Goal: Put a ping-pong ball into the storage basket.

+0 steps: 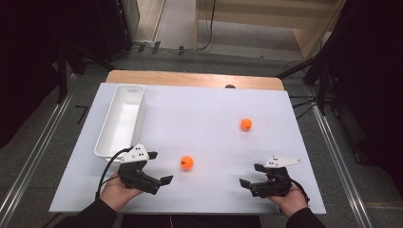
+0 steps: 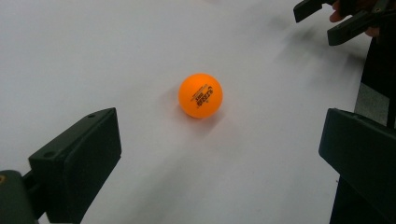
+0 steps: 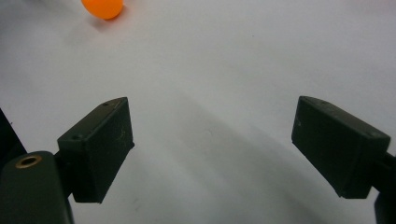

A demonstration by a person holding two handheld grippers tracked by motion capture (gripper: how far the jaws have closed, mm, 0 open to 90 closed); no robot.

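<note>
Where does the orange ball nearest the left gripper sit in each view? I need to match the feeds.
High view: orange ball low and centre-left on the white table, just right of the open left gripper.
Left gripper view: orange ball at centre, ahead of the spread jaws, untouched.
Right gripper view: an orange ball is cut by the top edge, left; whether it is the same one, I cannot tell.
Shared landmark: the white table.

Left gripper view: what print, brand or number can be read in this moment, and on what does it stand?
Near orange ball: dark printed mark of a few short lines, too small and blurred to read.
Far orange ball: no print can be made out.
White bin: no label seen.
White table sheet: no text.
Nothing here can be quoted as readable text.
</note>
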